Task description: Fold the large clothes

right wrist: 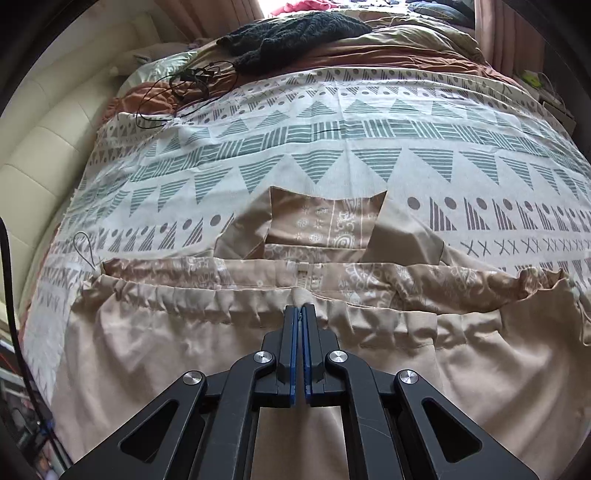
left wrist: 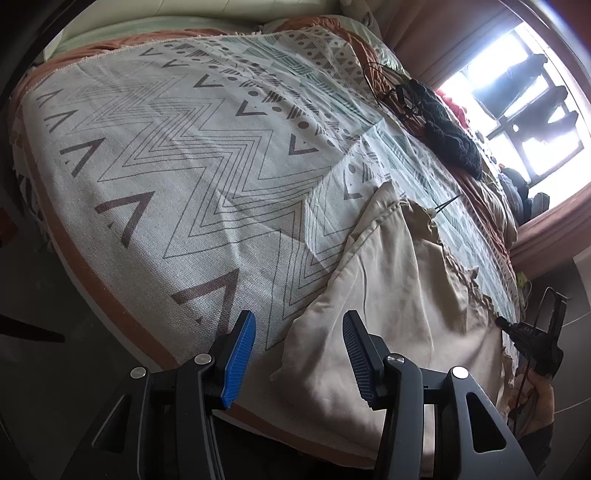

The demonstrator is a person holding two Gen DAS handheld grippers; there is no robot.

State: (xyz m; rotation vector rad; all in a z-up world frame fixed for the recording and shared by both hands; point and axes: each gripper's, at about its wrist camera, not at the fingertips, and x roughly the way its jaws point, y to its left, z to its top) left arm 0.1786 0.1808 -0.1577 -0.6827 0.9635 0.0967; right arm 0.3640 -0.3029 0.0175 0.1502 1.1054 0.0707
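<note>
Bed (right wrist: 48, 155), patterned blanket (left wrist: 177, 155) spread over it, beige garment (right wrist: 155, 354), dark knit (right wrist: 291, 29), black cable (right wrist: 184, 85) on top

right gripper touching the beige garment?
Touching. Right wrist view: right gripper is shut on the gathered waistband of the beige garment.

Home bedroom: big bed w/ patterned geometric blanket (left wrist: 177, 155), cream padded headboard (right wrist: 48, 140), pink curtains (right wrist: 509, 33) by bright window (left wrist: 517, 110), clothes piled at far edge (right wrist: 295, 26).
</note>
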